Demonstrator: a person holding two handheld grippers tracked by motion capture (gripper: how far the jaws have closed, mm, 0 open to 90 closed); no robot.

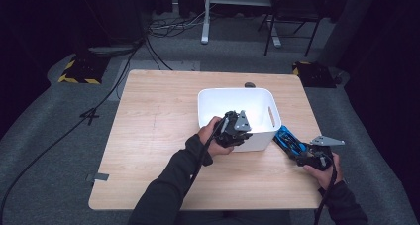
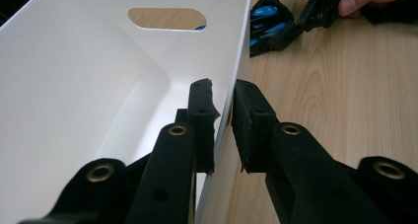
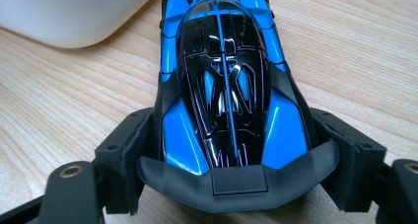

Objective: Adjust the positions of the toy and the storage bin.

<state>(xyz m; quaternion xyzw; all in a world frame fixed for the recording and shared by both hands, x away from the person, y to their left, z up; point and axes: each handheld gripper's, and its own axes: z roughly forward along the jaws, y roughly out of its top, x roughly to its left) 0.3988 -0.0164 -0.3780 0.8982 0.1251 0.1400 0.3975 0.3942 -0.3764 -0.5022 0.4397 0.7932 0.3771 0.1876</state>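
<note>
Two hand-held grippers at a wooden bench: one clamps the wall of a white bin, the other holds a blue toy car beside it.

The left gripper [image 1: 236, 128] has its fingers [image 2: 202, 118] pinched on the near wall of the white bin [image 1: 257, 98], one finger inside and one outside, steadying it. The bin sits toward the right of the bench [image 1: 158, 131] and looks empty where its inside shows. The right gripper [image 1: 302, 155] has its fingers [image 3: 123, 155] closed on the sides of the blue toy car [image 3: 224, 81], at one end of it. The car rests on the bench just beside the bin's right corner, outside it. Judging by this, both grips are made; lifting the car and placing it into the bin is likely still ahead.
</note>
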